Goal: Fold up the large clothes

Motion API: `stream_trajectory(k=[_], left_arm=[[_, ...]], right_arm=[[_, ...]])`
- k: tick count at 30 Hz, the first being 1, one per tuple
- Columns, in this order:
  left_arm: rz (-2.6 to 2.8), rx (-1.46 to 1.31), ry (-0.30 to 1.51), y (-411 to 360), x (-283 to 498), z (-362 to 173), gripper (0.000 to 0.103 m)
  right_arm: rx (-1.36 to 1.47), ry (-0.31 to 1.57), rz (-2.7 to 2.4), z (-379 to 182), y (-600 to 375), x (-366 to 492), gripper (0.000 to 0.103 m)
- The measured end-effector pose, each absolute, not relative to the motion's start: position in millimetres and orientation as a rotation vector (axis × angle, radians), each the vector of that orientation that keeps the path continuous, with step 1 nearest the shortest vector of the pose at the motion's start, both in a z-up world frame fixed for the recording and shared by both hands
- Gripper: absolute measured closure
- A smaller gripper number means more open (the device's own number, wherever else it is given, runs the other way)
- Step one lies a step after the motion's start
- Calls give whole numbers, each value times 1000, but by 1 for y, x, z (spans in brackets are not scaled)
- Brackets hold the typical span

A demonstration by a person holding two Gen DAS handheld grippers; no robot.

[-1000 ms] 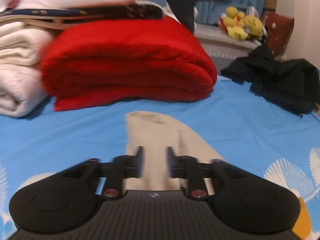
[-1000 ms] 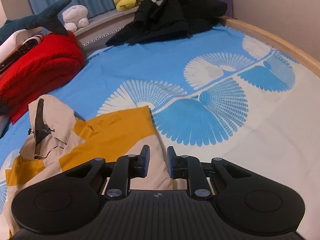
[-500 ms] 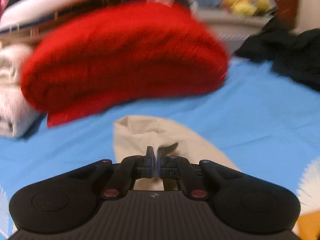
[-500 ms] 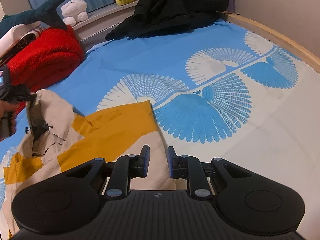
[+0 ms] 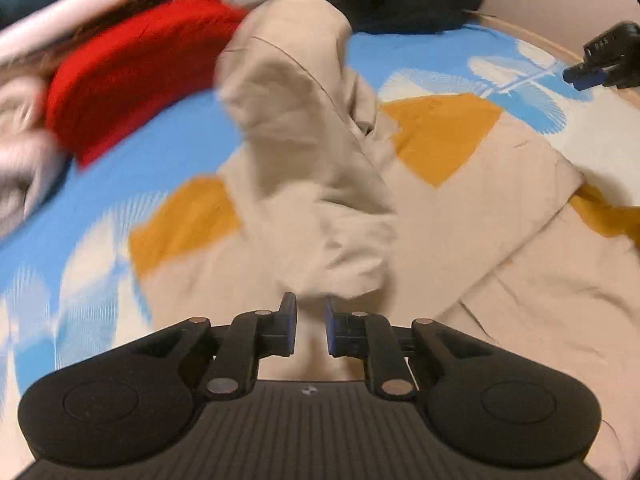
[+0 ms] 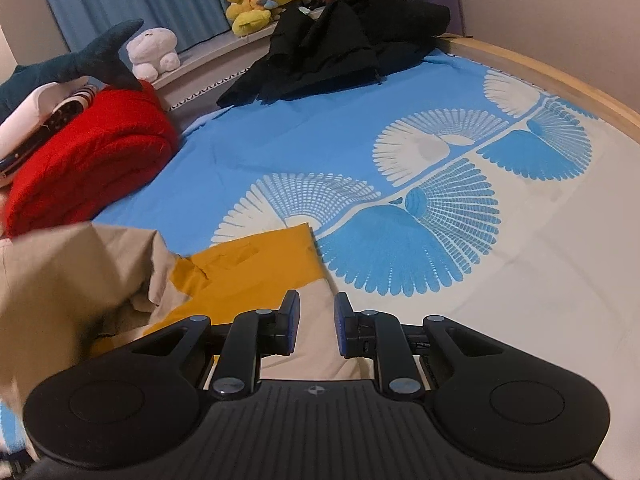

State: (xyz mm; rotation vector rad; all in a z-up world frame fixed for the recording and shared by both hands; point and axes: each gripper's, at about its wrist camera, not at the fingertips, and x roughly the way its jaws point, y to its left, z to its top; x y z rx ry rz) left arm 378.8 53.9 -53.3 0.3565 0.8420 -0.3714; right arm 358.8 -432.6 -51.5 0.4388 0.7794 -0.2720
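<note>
A beige and mustard garment lies spread on the blue patterned bed sheet. Its beige sleeve is folded over the body and ends just in front of my left gripper, whose jaws stand apart with nothing between them. My right gripper is open over the garment's beige edge, beside the mustard panel. The right gripper also shows at the far right of the left wrist view.
A folded red blanket and white bedding lie at the left. A black clothes heap sits at the far side. Plush toys line the sill. The bed's wooden rim runs along the right.
My left gripper closed on the beige sleeve, swung it back over the garment's body, and now stands open. The right gripper has hardly moved.
</note>
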Motion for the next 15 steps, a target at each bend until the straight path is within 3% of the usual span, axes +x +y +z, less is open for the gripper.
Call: stream_trajectory(k=[2,3,4,6,11,12,13,14,15], left_arm=[[-341,254,774,62,371,-32,65],[-319,216,724,61,371,-20,40],[-288,203,678,56,374,-12,24],[-263,197,622,35,387,-1,17],[-317,335,583,-44,435,-5,16],[-293,400,605,-59,444,-13,23],[-260,455,629,-71,453,-23,67],[-250,473,658,-78,459,-28,101],[-266,457,672,-83,456,-27,102]], right_arm=[[445,780,-264,-51,-432,357,84],[449,780,-259,-51,-432,357,84],[454,781,-255,-51,-432,357,84],[469,783,-244,-51,-433,358,84],[502,784,-220,-52,-433,361,83],[517,786,-214,-52,-434,362,83],[526,785,-208,-53,-433,362,83],[535,784,-200,-52,-433,363,83],[545,784,-193,-52,-432,363,83]])
